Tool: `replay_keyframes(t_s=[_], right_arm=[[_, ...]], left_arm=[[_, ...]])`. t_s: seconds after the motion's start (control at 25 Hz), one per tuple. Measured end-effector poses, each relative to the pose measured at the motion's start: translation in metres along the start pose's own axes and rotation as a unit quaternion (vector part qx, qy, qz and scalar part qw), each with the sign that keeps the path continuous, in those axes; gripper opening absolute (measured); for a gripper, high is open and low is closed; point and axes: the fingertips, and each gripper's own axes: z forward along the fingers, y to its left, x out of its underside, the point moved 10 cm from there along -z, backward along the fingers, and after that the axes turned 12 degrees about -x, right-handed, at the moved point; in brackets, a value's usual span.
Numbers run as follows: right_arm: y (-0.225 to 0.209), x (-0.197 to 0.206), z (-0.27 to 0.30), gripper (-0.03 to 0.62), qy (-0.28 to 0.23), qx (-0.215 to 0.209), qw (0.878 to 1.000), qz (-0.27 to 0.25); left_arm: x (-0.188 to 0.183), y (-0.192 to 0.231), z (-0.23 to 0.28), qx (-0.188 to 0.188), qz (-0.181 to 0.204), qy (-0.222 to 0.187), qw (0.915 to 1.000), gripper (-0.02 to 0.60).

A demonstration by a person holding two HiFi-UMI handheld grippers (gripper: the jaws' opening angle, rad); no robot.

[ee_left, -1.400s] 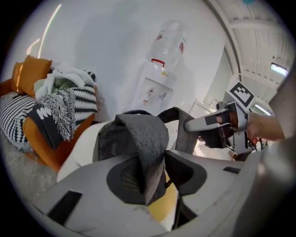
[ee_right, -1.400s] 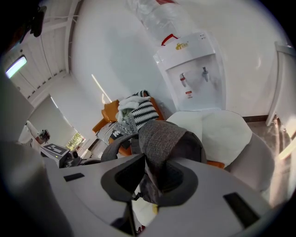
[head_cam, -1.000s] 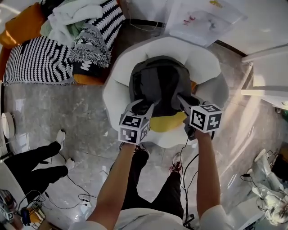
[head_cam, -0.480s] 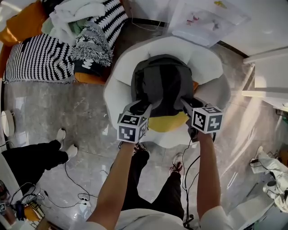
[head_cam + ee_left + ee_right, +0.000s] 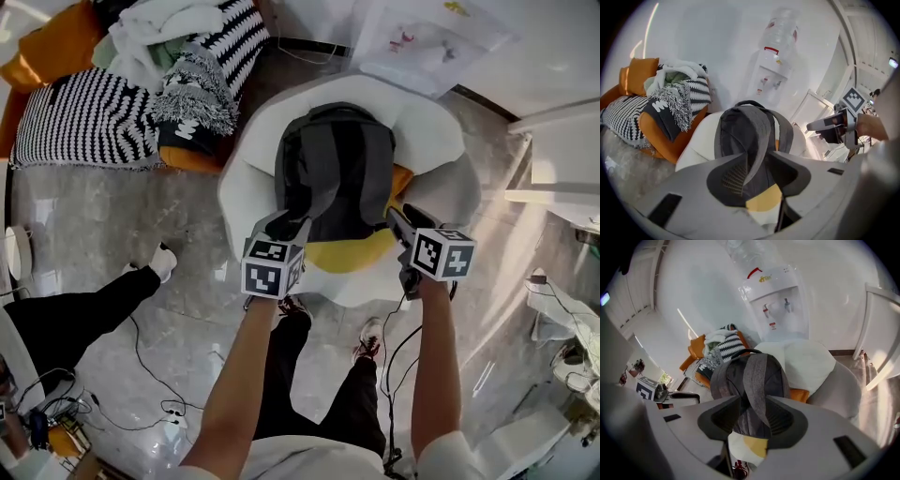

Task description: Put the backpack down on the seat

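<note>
A grey and black backpack rests upright on the round white seat, over a yellow cushion. My left gripper is at the pack's lower left corner. Its jaws stand wide, and one grey shoulder strap runs down into the gap without being pinched. My right gripper hovers just off the pack's lower right side, above the cushion. Its jaws are opening and nothing is pressed between them; in the right gripper view the other strap lies beyond them.
An orange sofa with striped cushions and piled blankets stands left of the seat. Behind it is a water dispenser. Another person's legs and loose cables are on the floor at left. White furniture stands at right.
My right gripper has come off the backpack and shifted right, its jaws spreading. The pack now leans further back into the seat. The left gripper has barely moved. The bystander's leg shifted.
</note>
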Motion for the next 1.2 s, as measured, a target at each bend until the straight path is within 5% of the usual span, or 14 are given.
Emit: replay_keyframes(t_s=[0.68, 0.84, 1.2], right_arm=[[0.037, 0.000, -0.037, 0.147, 0.001, -0.033, 0.999, -0.036], [0.047, -0.003, -0.059, 0.146, 0.000, -0.031, 0.998, -0.050], [0.071, -0.009, -0.101, 0.086, -0.013, -0.003, 0.996, -0.090]], left_arm=[[-0.003, -0.013, -0.050, -0.011, -0.011, -0.023, 0.9996, 0.161], [-0.008, -0.026, -0.066, -0.021, -0.015, -0.036, 0.9990, 0.095], [-0.017, -0.048, -0.105, -0.035, -0.006, -0.059, 0.9976, 0.067]])
